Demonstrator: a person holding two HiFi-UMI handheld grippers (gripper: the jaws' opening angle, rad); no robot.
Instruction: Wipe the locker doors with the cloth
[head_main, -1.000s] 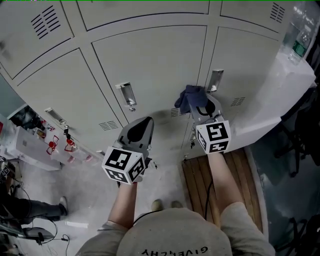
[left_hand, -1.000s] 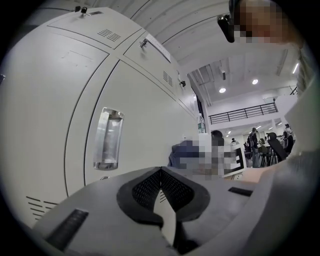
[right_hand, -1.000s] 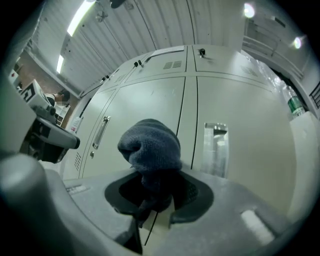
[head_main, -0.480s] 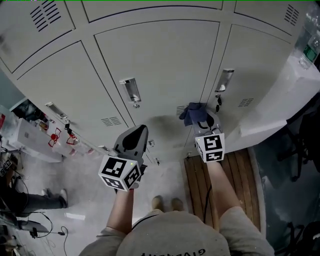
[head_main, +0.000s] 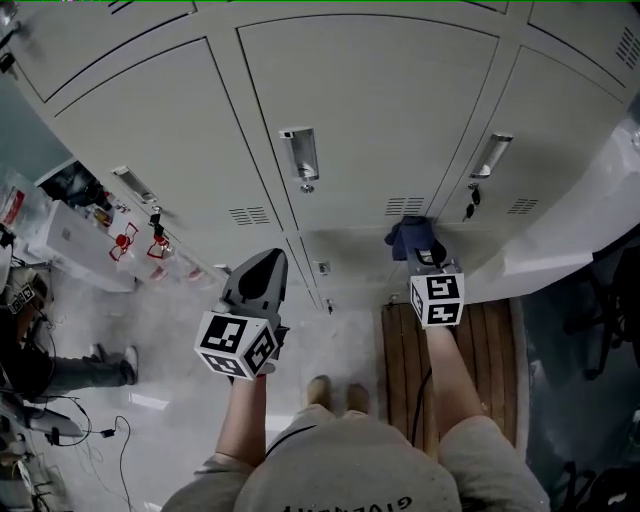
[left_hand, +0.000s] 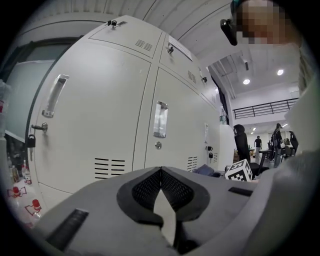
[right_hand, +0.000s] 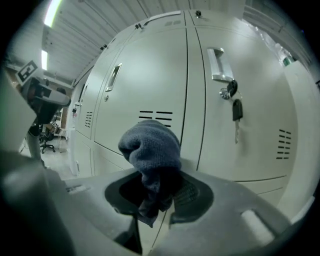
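Cloth (right_hand: 150, 147): a dark-blue wad clamped in the right gripper (right_hand: 155, 185) jaws. It sticks out front so that fabric, not plastic, meets the locker doors (head_main: 360, 110). It sits low by the vents, near a door seam; contact unclear.
Left gripper (left_hand: 160, 172): jaws pressed together, empty, parked off the doors out of the way.
Change: cloth has dropped from handle height to below the vents; left gripper still idle.

2 hand-held grippers (head_main: 268, 260) (head_main: 424, 250), 1 cloth (head_main: 408, 234), 3 lkr door handles (head_main: 299, 153) (head_main: 130, 184) (head_main: 493, 154) in head view.
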